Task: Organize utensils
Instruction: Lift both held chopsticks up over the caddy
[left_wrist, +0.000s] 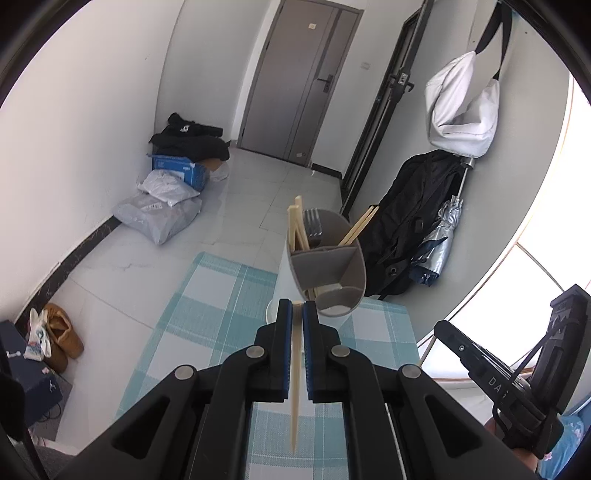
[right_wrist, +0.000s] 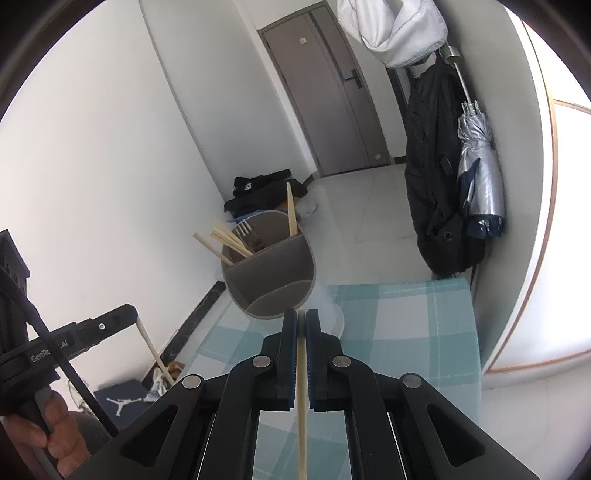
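**Both tongs grip a chopstick beside the utensil holder**

We hold the left tongs (left_wrist: 296, 308) closed on a pale cream chopstick (left_wrist: 294, 384), which runs back between the blue-lined fingers (left_wrist: 282, 350) toward the camera. Our right tongs (right_wrist: 301, 317) are likewise clamped on a second pale chopstick (right_wrist: 302, 398), pinched along its length.

Just ahead of both pairs of tongs stands the grey, oval, partitioned utensil holder (left_wrist: 328, 258), on the bench covered by a teal-and-white checked cloth (left_wrist: 207, 314). In the holder's far compartment we see several cream chopsticks (right_wrist: 229, 240) leaning left and a metal fork (right_wrist: 245, 229) with tines up; one more chopstick (right_wrist: 291, 210) stands near the divider. The holder's near compartment shows only its grey floor.

Beyond the holder, a black coat (right_wrist: 436, 177) and a silver folded umbrella (right_wrist: 478, 162) hang by the wall.
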